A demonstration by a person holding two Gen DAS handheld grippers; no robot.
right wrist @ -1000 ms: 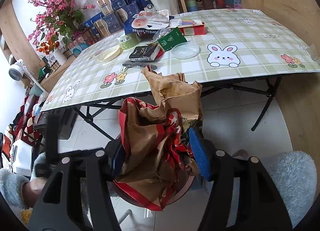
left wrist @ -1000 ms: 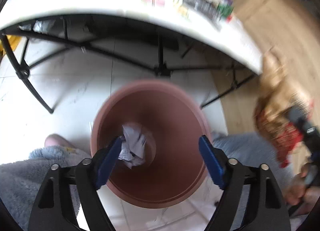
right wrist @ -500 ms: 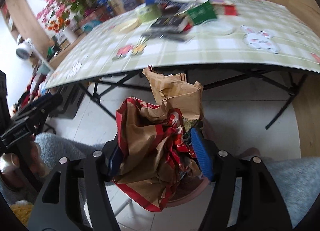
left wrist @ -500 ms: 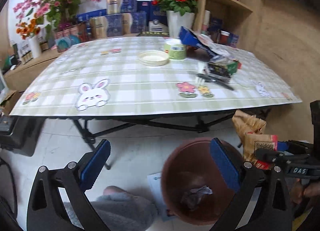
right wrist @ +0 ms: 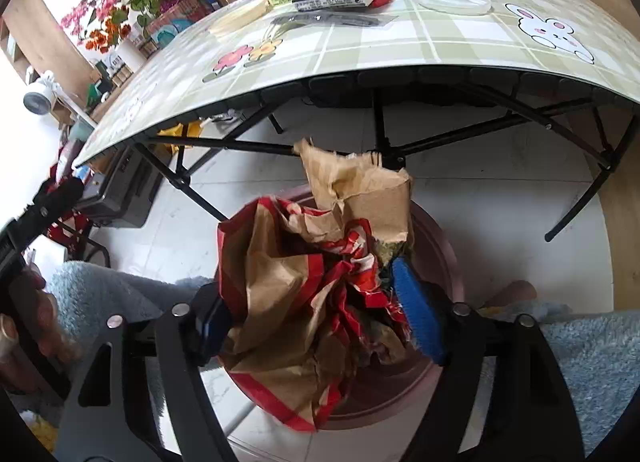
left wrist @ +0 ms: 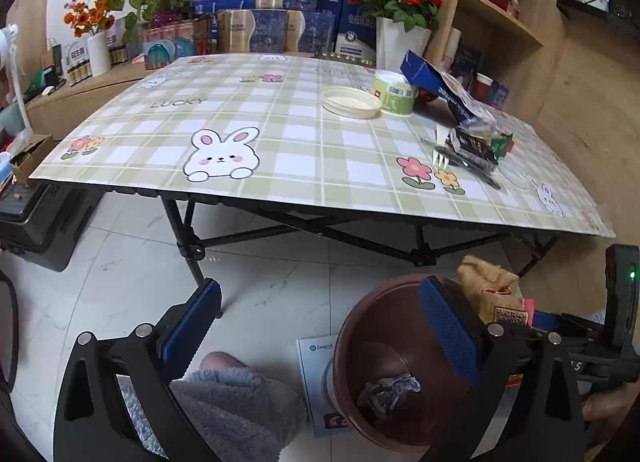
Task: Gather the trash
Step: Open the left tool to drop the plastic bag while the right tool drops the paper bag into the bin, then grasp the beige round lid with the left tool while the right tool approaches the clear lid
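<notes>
My right gripper [right wrist: 316,314] holds a crumpled brown and red paper bag [right wrist: 304,286] just above the reddish-brown bin [right wrist: 440,238] on the floor. Its jaws are opening, and both blue pads still touch the bag. In the left wrist view the bin [left wrist: 376,326] stands at the lower right with a crumpled paper wad [left wrist: 390,390] at its bottom, and the bag's top [left wrist: 488,286] shows behind it. My left gripper [left wrist: 320,290] is wide open and empty, up to the left of the bin. On the table lie a green cup [left wrist: 392,92], a lid [left wrist: 350,102], a blue coffee bag [left wrist: 436,86] and dark packets [left wrist: 476,146].
The checked folding table [left wrist: 280,142] stands just beyond the bin, its black legs [left wrist: 188,238] nearby. The person's fuzzy grey-blue knees [left wrist: 224,402] flank the bin. A leaflet [left wrist: 316,366] lies under the bin. A black case [left wrist: 44,218] sits on the floor at left. Boxes and flowers line the back.
My left gripper has lifted and tilted up from inside the bin, opening wider and leaving the paper wad there. My right gripper has sunk toward the bin with the bag, its pads spreading.
</notes>
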